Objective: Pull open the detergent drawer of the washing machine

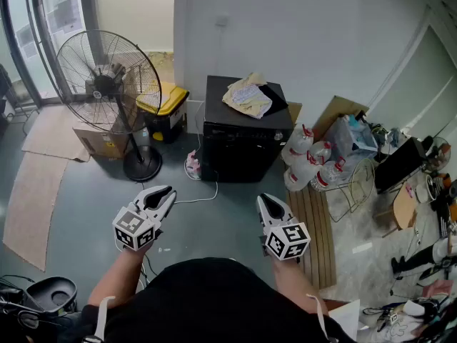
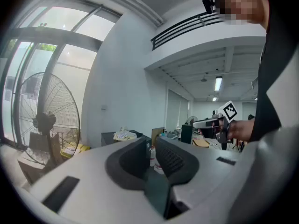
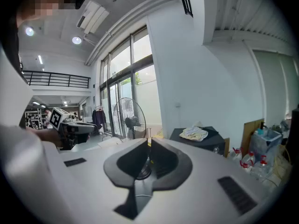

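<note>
The washing machine (image 1: 243, 145) is a black box against the white wall, with a crumpled cloth (image 1: 248, 95) on its top. I cannot make out its detergent drawer from here. Both grippers hang well short of it, over the grey floor in front of the person. My left gripper (image 1: 163, 193) is shut with nothing between its jaws, and my right gripper (image 1: 270, 203) is likewise shut and empty. The left gripper view has the jaws (image 2: 152, 149) pointing toward the machine (image 2: 112, 138). The right gripper view shows its shut jaws (image 3: 148, 146) with the machine (image 3: 205, 141) off to the right.
A large standing fan (image 1: 107, 84) and a yellow-lidded black bin (image 1: 166, 109) stand left of the machine. Several water jugs (image 1: 310, 163), a wire rack (image 1: 353, 184) and a wooden pallet (image 1: 321, 231) lie to its right. A white cable (image 1: 203, 195) trails on the floor.
</note>
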### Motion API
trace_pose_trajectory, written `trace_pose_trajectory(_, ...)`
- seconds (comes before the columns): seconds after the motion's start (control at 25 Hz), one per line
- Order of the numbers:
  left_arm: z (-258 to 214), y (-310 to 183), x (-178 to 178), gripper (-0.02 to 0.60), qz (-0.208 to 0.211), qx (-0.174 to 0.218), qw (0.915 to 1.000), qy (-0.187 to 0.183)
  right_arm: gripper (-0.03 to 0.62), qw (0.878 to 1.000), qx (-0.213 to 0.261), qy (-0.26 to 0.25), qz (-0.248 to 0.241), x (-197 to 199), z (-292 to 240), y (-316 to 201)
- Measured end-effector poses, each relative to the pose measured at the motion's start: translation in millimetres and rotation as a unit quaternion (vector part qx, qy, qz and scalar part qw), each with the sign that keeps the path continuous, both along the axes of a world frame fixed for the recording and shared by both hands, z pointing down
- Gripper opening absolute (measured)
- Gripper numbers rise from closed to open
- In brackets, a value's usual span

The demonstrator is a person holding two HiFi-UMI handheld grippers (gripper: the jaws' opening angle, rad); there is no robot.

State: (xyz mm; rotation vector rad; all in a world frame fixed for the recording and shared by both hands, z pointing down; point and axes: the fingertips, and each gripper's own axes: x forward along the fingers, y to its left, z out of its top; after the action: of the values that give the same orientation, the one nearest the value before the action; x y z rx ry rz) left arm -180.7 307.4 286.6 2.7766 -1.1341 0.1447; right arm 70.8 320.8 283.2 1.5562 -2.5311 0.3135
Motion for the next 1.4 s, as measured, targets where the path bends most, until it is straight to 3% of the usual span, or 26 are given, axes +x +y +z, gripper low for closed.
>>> trace_pose_trajectory(0.32, -1, 4, 1, 0.069, 0.007, -0.004, 1.0, 0.003, 0.02, 1.0, 0.0, -0.003, 0.007, 3, -2, 6)
trace_pose_trajectory(0.56, -1, 10, -1, 0.069, 0.008, -0.003, 0.9999, 0.006, 0.017, 0.999, 0.003, -0.035, 0.019, 8, -4, 12)
trace_pose_trajectory(1.4, 14, 5, 0, 0.071, 0.008, -0.024, 0.9997, 0.0, 0.017, 0.999, -0.01, -0.028, 0.02, 16, 8, 9)
